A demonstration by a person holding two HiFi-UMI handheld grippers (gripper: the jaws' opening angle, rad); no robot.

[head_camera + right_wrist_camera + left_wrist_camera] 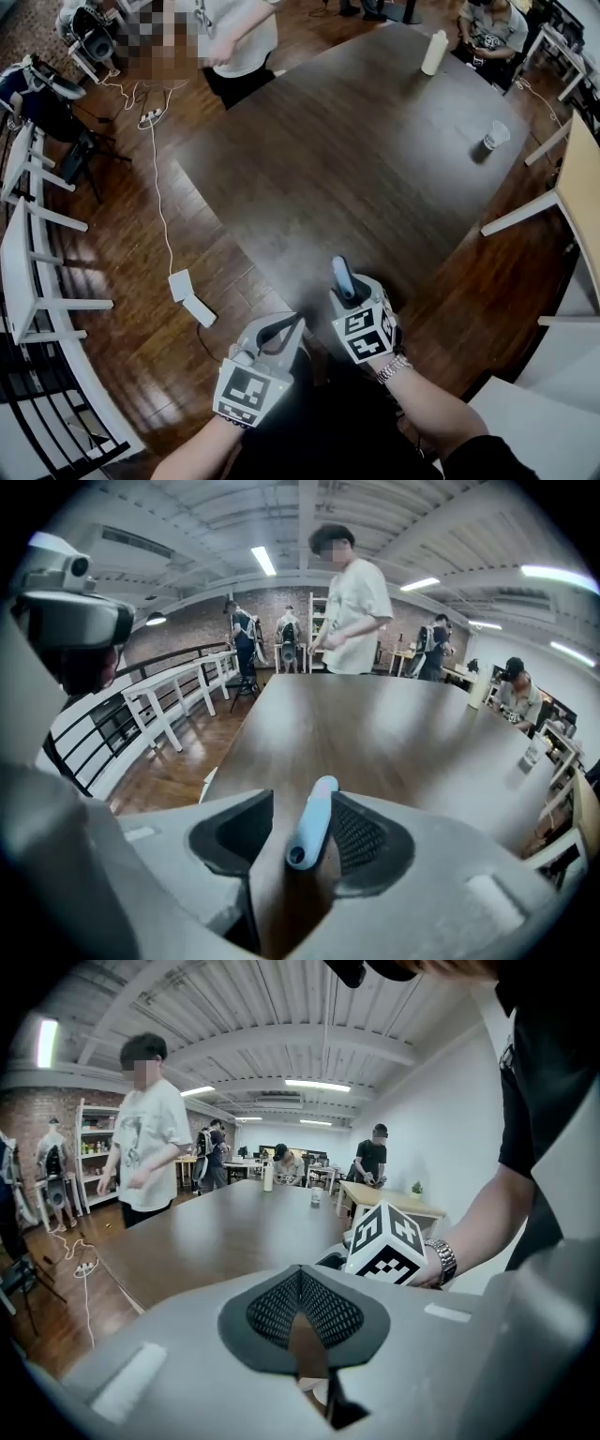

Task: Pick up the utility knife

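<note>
The utility knife (pixel 343 277) is a slim light-blue handle that sits between the jaws of my right gripper (pixel 349 272) at the near edge of the dark wooden table (pixel 356 159). In the right gripper view the knife (pixel 311 822) leans against the right pad, with a clear gap to the left pad; my right gripper (pixel 298 810) is open. My left gripper (pixel 286 326) hovers just left of it at the table's near corner. In its own view my left gripper (pixel 302 1274) has its pads closed together with nothing between them.
A white bottle (pixel 434 52) and a paper cup (pixel 496 135) stand at the table's far right. A person (pixel 239 37) stands at the far end; another sits beyond the bottle. A white power adapter (pixel 187 292) with a cable lies on the floor to the left, near white railings (pixel 28 272).
</note>
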